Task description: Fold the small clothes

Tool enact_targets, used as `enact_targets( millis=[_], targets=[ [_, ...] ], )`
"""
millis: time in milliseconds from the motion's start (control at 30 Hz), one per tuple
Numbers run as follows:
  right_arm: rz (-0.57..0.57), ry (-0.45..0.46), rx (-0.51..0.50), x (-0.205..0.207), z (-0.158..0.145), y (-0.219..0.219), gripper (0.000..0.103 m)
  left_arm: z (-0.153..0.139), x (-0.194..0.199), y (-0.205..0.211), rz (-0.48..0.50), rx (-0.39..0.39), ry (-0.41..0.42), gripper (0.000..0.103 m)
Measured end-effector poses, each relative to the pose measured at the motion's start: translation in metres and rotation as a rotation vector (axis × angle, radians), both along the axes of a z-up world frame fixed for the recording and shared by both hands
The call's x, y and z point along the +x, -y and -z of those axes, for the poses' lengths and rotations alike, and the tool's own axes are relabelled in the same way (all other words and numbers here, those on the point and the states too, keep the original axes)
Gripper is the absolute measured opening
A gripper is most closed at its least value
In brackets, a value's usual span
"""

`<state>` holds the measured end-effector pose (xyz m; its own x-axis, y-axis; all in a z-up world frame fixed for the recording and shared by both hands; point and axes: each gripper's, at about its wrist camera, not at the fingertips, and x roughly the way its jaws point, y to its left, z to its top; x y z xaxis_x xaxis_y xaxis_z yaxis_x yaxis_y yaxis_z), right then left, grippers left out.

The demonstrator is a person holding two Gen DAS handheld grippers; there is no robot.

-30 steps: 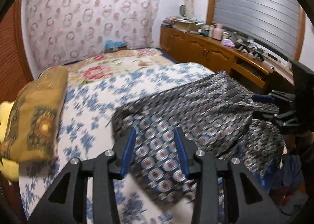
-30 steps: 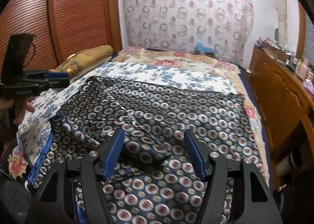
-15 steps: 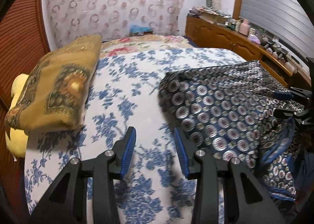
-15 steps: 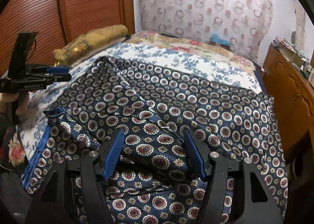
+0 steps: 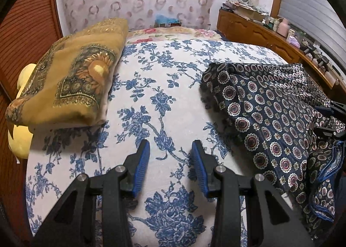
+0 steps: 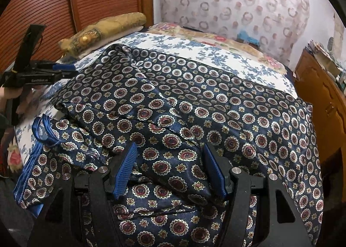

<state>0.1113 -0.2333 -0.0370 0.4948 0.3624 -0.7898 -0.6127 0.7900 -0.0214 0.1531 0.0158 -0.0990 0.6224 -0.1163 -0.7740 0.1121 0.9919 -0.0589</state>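
The navy medallion-print garment (image 6: 216, 104) is seen spread across the blue-flowered bedsheet (image 5: 164, 87), its long axis laid across the bed, with one blue-trimmed end (image 6: 41, 130) bunched at the near left edge. The right gripper (image 6: 170, 167) is held over a raised fold, jaws apart, nothing clamped. The left gripper (image 5: 170, 160) is held over bare sheet, jaws apart and empty, beside the garment.

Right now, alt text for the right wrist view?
The open right gripper hovers over a rumpled navy medallion-print garment spread on a blue-floral bedsheet. At far left a hand holds the left gripper above the sheet.
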Motion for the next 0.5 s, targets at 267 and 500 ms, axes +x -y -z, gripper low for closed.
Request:
enact_targets(
  millis=[267, 500],
  targets=[
    [-0.05, -0.018, -0.007, -0.003, 0.004, -0.006, 0.04, 0.001, 0.001, 0.009, 0.039, 0.026, -0.007, 0.059],
    [-0.089, -0.012, 0.05, -0.012, -0.004, -0.002, 0.006, 0.001, 0.0, 0.009, 0.039, 0.028, -0.007, 0.06]
  ],
)
